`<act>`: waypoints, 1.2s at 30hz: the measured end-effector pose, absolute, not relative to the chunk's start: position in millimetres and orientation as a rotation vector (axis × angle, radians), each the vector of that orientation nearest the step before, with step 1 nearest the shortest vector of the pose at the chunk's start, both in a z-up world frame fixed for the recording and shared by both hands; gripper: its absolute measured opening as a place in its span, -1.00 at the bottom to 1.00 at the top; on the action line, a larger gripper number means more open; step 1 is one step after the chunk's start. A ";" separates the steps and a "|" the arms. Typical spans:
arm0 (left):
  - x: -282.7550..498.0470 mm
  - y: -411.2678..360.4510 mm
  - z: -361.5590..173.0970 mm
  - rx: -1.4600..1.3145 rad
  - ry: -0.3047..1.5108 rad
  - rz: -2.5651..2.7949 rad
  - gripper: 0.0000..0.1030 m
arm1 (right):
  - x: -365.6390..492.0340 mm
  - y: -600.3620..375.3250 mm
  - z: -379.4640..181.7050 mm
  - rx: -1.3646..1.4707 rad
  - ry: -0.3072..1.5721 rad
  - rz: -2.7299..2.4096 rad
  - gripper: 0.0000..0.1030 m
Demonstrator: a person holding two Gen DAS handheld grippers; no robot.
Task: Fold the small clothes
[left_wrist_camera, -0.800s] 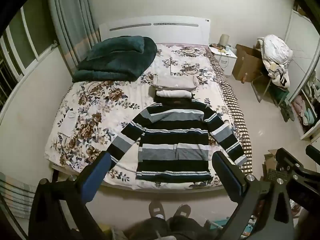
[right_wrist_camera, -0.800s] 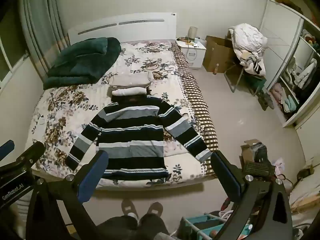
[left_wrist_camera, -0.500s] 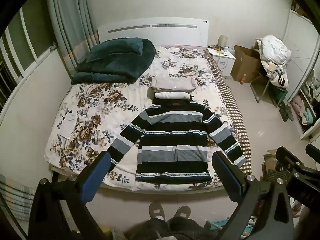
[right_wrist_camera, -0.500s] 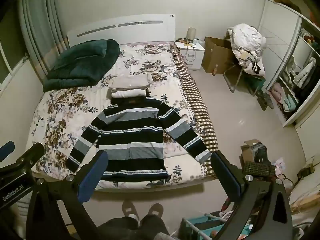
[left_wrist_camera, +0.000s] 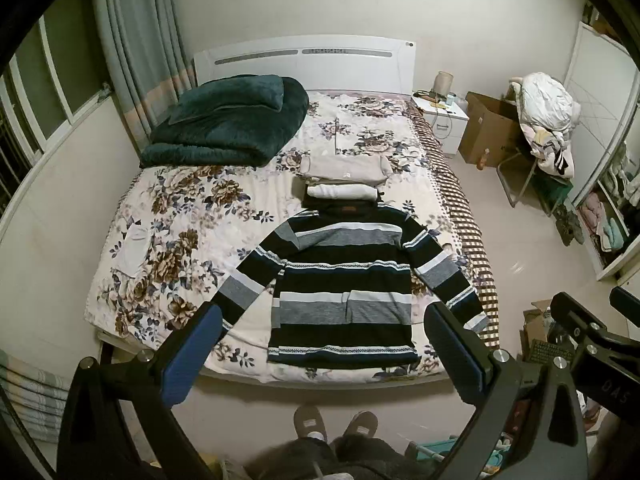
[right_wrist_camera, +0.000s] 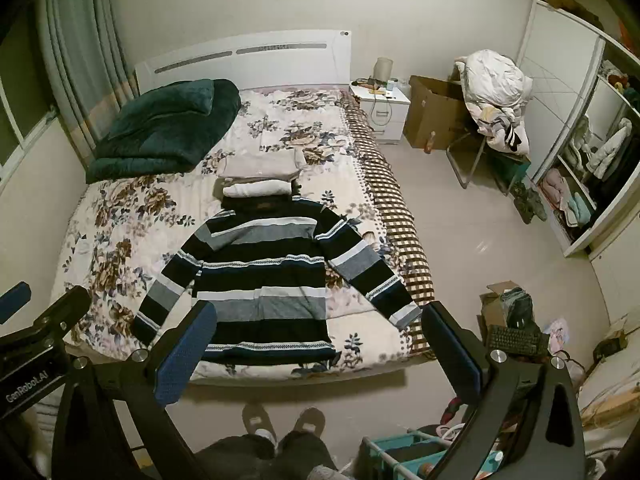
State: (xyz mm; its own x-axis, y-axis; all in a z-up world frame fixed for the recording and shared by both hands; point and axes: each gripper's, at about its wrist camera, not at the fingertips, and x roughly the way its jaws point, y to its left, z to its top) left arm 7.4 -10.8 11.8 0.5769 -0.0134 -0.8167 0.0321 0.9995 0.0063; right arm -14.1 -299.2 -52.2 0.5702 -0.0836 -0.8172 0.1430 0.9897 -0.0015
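both views crept forward; sweater (left_wrist_camera: 340, 280) collar overlaps folded stack; claws apart, empty.

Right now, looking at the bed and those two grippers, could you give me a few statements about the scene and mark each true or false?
1. The striped sweater lies spread flat with both sleeves out. True.
2. The left gripper is shut on a sleeve. False: it is open, holding nothing.
3. Folded pale clothes sit just beyond the sweater's collar. True.
4. The green blanket covers the sweater. False: it is folded near the headboard, apart from it.
5. The right gripper is open. True.
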 end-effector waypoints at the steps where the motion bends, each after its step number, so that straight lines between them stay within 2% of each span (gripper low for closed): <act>1: 7.1 -11.3 11.6 0.021 0.955 -0.026 1.00 | -13.7 -299.4 -51.6 0.068 0.955 -0.132 1.00; 36: 8.4 -11.3 14.5 0.012 0.953 -0.034 1.00 | -10.8 -298.3 -46.2 0.066 0.950 -0.133 1.00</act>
State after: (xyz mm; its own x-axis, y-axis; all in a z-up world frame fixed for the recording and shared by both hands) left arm 8.4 -11.3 14.5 0.5785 -0.0243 -0.8153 0.0347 0.9994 -0.0052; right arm -10.8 -298.3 -46.2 0.5738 -0.0849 -0.8146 0.1426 0.9898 -0.0027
